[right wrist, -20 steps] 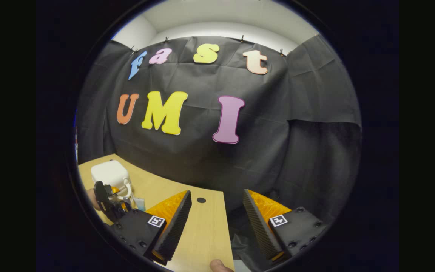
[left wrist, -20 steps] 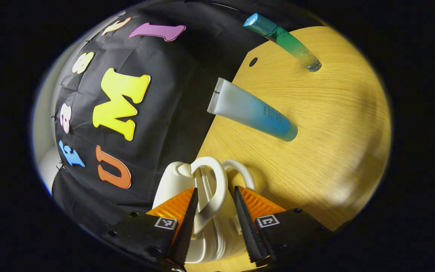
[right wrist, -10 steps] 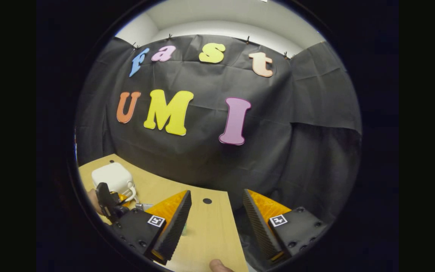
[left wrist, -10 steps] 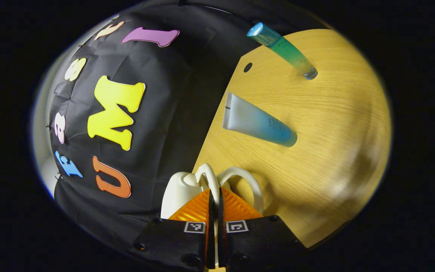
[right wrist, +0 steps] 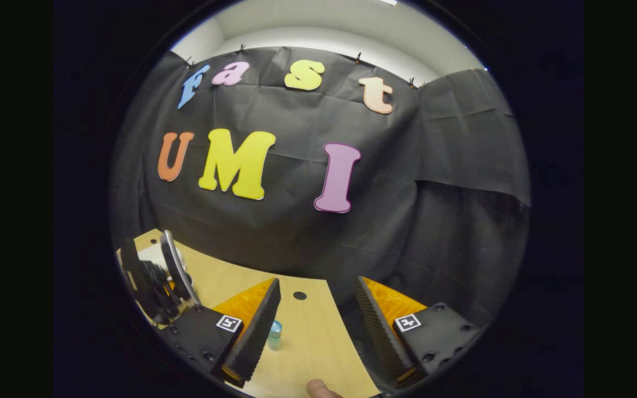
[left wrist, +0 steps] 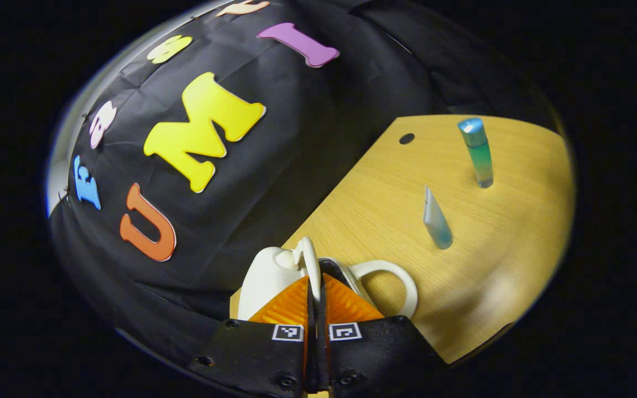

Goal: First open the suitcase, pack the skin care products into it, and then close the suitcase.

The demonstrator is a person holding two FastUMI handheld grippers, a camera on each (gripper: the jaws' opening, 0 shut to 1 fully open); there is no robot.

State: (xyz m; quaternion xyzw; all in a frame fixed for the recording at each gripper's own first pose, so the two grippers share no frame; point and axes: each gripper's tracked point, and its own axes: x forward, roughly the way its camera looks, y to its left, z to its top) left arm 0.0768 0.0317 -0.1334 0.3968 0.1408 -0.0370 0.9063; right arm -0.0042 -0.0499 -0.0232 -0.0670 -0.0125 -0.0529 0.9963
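In the left gripper view, the left gripper (left wrist: 315,309) had its fingers pressed together on one white handle (left wrist: 308,265) of the small white suitcase (left wrist: 266,282), which sat at the near edge of the wooden table (left wrist: 495,265). Two skin care items stood farther off on the table, well apart from the suitcase: a pale blue tube (left wrist: 436,225) and a green bottle (left wrist: 478,150). In the right gripper view, the right gripper (right wrist: 318,326) hung spread and empty over the table.

White suitcase (left wrist: 266,282) with looped handles sits bottom centre; a blue-green bottle (left wrist: 478,151) and pale blue tube (left wrist: 436,225) stand upright, right.
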